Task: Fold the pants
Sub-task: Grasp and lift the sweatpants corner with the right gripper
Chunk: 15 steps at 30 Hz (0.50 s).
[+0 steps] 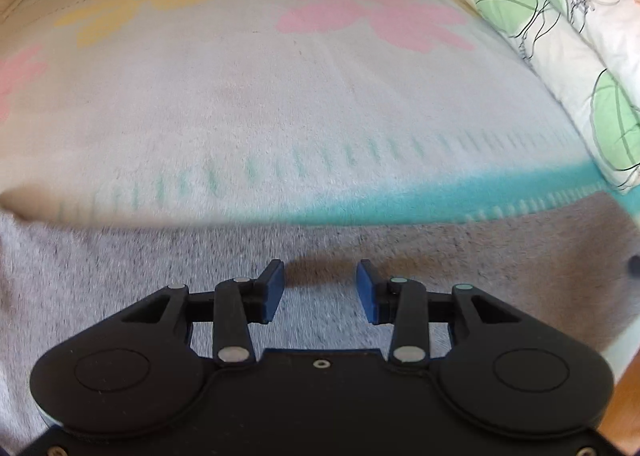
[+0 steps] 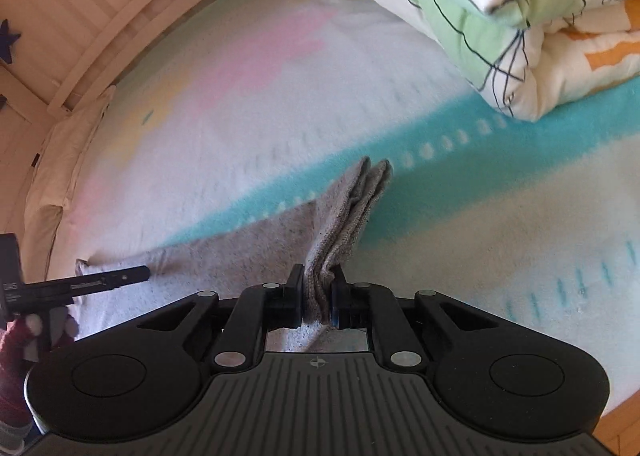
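Grey pants (image 2: 240,256) lie flat on the flowered blanket (image 2: 240,104) near the bed's front edge, overlapping the teal border stripe (image 2: 420,132); one bunched end rises into the right gripper (image 2: 319,296), whose jaws are clamped on the fabric. Left gripper (image 1: 320,290) hangs over the grey cloth with jaws apart, nothing between its blue pads (image 1: 366,292). A folded leaf-print duvet (image 2: 500,16) sits at the blanket's far right corner.
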Motion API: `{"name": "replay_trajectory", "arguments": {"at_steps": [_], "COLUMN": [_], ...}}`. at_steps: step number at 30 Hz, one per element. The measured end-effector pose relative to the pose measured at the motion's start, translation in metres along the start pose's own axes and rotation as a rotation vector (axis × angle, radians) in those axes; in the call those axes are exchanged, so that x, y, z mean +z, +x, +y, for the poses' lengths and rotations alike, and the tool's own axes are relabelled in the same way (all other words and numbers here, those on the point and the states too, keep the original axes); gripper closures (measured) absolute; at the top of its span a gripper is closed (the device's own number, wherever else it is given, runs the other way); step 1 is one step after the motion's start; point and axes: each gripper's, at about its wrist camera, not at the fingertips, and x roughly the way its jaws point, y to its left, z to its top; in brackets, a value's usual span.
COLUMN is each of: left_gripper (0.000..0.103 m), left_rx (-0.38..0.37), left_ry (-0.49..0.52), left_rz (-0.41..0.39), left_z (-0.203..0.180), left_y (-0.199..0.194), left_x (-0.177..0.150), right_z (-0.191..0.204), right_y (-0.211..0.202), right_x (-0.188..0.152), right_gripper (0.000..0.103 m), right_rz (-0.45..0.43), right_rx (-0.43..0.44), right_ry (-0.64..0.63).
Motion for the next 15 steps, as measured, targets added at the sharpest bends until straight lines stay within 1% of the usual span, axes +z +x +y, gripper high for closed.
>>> {"name": "replay_trajectory", "arguments": {"at_steps": [3, 6, 8, 9, 11, 13, 15], "left_gripper": [0.055, 0.054, 0.055, 0.055, 0.055, 0.055, 0.055], "left_rx": [0.021, 0.060, 0.055, 0.043, 0.005, -0.008, 0.019], "left_ry": [0.020, 0.077, 0.049, 0.018, -0.004, 0.019, 0.059], "left_rz": [0.012, -0.025, -0.026, -0.021, -0.018, -0.016, -0.012], "left_z": [-0.005, -0.015, -0.013, -0.009, -0.005, -0.006, -0.011], "left_y": [0.016, 0.020, 0.016, 0.012, 0.001, -0.009, -0.009], "left_x": [-0.001, -0.001, -0.002, -0.003, -0.007, -0.014, -0.019], "right_z": [0.007, 0.015, 0.020, 0.024, 0.029, 0.031, 0.033], "right_y": [-0.008, -0.009, -0.008, -0.008, -0.005, -0.005, -0.005], "right_x": [0.004, 0.009, 0.011, 0.011, 0.012, 0.012, 0.012], "right_gripper": [0.091, 0.091, 0.091, 0.091, 0.091, 0.091, 0.091], "right_rz": [-0.033, -0.054, -0.062, -0.065, -0.074, -0.079, -0.083], "right_rx": [0.038, 0.045, 0.042, 0.046, 0.054, 0.061, 0.067], "right_ry": [0.011, 0.006, -0.005, -0.005, -0.013, -0.021, -0.027]}}
